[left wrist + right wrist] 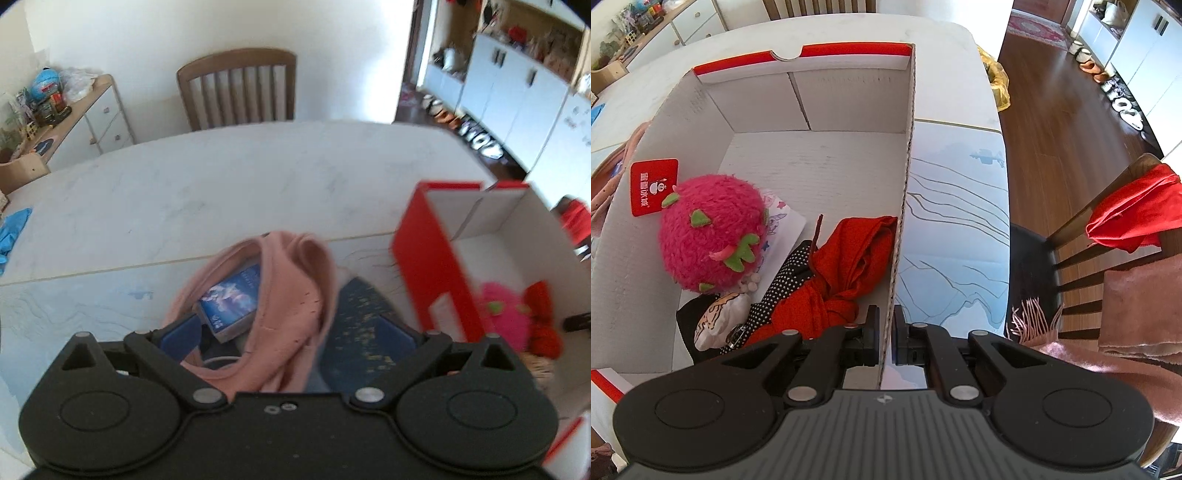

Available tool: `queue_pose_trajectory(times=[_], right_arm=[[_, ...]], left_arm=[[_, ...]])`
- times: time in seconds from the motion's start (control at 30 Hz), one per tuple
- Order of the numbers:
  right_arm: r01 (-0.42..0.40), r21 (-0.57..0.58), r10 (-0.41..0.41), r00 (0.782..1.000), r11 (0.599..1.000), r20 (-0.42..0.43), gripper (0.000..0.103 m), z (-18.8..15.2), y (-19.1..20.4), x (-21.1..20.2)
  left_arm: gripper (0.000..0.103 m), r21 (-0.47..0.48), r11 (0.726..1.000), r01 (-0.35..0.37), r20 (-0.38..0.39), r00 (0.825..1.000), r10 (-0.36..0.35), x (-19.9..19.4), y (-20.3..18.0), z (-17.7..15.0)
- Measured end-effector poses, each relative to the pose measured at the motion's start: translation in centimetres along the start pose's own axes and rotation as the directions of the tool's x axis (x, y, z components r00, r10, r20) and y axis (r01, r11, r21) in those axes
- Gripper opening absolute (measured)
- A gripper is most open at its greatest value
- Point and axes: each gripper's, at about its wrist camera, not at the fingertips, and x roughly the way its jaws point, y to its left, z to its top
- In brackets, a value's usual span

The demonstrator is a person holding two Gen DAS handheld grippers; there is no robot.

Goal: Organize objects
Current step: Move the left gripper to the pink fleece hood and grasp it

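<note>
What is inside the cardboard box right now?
The box holds a pink plush toy, a red cloth, a black studded item and a printed pouch. Anything beneath them is hidden.

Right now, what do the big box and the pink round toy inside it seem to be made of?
Box: corrugated cardboard, matte white inside, red printed outside; fluting shows along its cut edge. Pink toy: fuzzy plush fabric with green felt-like leaves, probably soft-stuffed.

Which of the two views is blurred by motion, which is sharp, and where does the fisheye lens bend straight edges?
Left wrist view: motion-blurred, most on the red box and the cabinets; the table edge bows. Right wrist view: sharp, with crisp fuzz on the pink plush; the box wall curves, and daylight glares off the wooden floor.
</note>
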Motion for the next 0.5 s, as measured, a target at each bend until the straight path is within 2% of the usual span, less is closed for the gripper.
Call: queue_pose_trajectory(times=[0.13, 0.27, 0.43, 0.5], right_arm=[[0.004, 0.007, -0.004, 1.0, 1.0, -0.004, 0.004, 0.0, 0.0, 0.1], [0.007, 0.013, -0.007, 1.0, 1.0, -0.012, 0.005, -0.2, 0.0, 0.3], [0.007, 0.018, -0.007, 1.0, 1.0, -0.02, 0.005, -0.3, 0.0, 0.4], [0.007, 0.02, -0.006, 1.0, 1.0, -0.022, 0.004, -0.3, -0.1, 0.4]], left_arm=[[0.097, 0.007, 1.0, -0.019, -0.035, 0.999, 0.02, 2.7, -0.4, -0.5], [0.09, 0.038, 0.998, -0.041, -0.03, 0.999, 0.042, 4.3, -1.3, -0.8], [0.073, 0.086, 0.991, -0.103, -0.04, 0.993, 0.107, 5.7, -2.3, -1.1], [0.062, 0.098, 0.989, -0.109, -0.046, 0.992, 0.114, 6.1, -2.4, -1.2]])
